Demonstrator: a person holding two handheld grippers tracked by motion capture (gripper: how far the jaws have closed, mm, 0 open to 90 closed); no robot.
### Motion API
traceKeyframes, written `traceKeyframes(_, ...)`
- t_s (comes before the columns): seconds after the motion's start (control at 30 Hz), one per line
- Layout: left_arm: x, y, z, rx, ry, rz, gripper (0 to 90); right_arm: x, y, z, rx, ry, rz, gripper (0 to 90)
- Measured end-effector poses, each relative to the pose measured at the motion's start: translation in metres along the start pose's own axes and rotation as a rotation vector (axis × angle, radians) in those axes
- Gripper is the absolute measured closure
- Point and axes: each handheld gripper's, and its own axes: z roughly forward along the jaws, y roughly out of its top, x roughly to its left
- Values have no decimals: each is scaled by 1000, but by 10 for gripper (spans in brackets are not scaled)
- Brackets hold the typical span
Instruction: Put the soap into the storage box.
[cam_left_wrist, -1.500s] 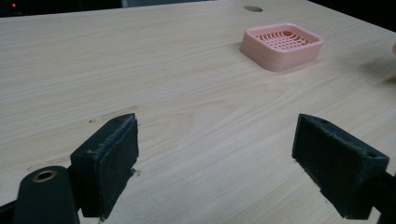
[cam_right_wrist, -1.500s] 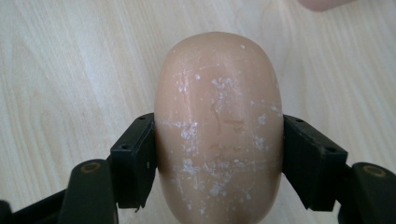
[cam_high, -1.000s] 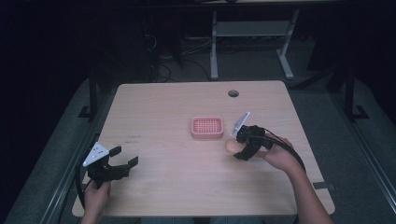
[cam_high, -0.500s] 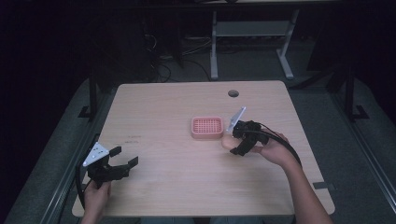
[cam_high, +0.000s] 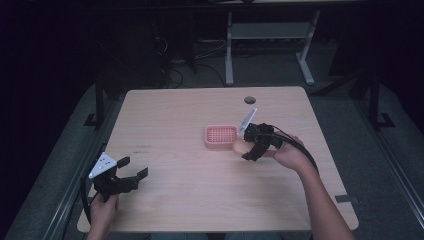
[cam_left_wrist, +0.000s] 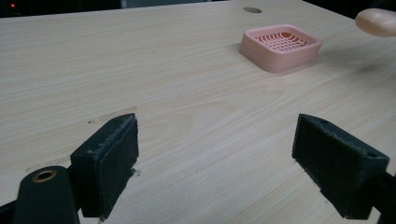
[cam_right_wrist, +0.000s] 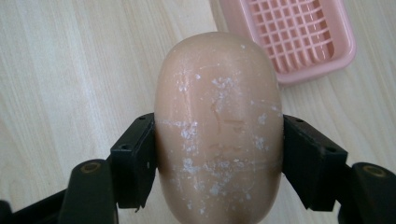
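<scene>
A peach-coloured oval soap bar (cam_right_wrist: 217, 126) with white flecks is clamped between the two black pads of my right gripper (cam_right_wrist: 218, 158), which is shut on it. In the high view that right gripper (cam_high: 246, 148) holds the soap bar (cam_high: 239, 146) just above the table, right of a pink slotted soap dish (cam_high: 220, 136). The pink soap dish (cam_right_wrist: 299, 35) lies ahead and to the right in the right gripper view. My left gripper (cam_high: 134, 170) rests near the table's front left edge, open with nothing between its pads (cam_left_wrist: 109, 158). The soap dish (cam_left_wrist: 280, 46) lies far ahead of it.
The light wooden table (cam_high: 175, 195) has a round cable hole (cam_high: 250, 100) near its far edge. Dark floor, cables and a white desk frame (cam_high: 270, 35) lie beyond the table. Bare tabletop stretches between the two grippers.
My right gripper has carried the soap bar a little to the left and slightly up, closer to the soap dish. The left gripper has stayed where it was.
</scene>
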Motion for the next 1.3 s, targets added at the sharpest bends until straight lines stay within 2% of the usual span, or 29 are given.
traceKeyframes(0.17,0,0,0,-2,0,1,143,-4,6,0,-18,5,-6,319)
traceKeyframes(0.83,1,0,1,9,6,-4,143,-22,35,0,-17,8,-45,319)
traceKeyframes(0.93,1,0,1,2,6,-6,143,-22,39,1,-22,16,-48,319)
traceKeyframes(1.13,1,1,0,1,7,1,143,-19,52,3,-44,22,-82,319)
traceKeyframes(1.3,0,0,0,2,7,9,143,-23,56,9,-52,33,-78,319)
